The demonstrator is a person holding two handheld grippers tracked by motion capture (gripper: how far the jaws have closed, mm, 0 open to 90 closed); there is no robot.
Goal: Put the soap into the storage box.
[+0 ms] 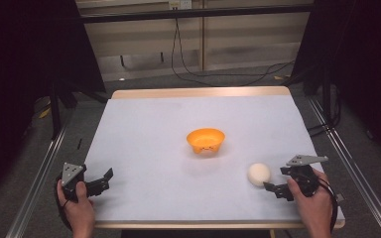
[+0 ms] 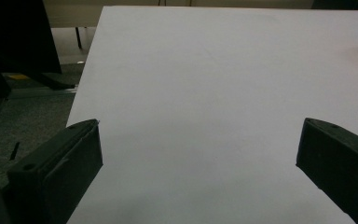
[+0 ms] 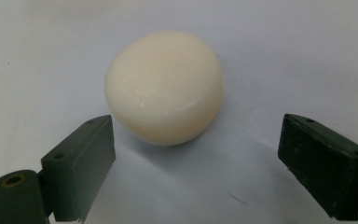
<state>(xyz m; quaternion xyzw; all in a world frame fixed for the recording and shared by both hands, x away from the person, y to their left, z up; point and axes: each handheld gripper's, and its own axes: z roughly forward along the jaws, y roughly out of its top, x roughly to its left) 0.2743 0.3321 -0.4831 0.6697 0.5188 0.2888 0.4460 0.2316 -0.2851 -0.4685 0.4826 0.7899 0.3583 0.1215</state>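
A cream-coloured ball (image 3: 164, 93) is seen lying on the white desk (image 1: 149, 129), just ahead of the spread fingers (image 3: 81, 163) of the right gripper (image 1: 274, 179), untouched by either one. The left gripper (image 1: 104, 179) is held with its fingers (image 2: 60, 172) spread over bare desk. An orange bowl (image 1: 206, 140) is set farther off beyond the ball. No writing can be read on anything.

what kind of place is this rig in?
Most likely a lab or data-collection booth, not a home. A table under a plain white sheet holds just an orange bowl and a cream ball. Dark curtains flank it, metal rails run alongside, and loose cables lie on the floor behind.
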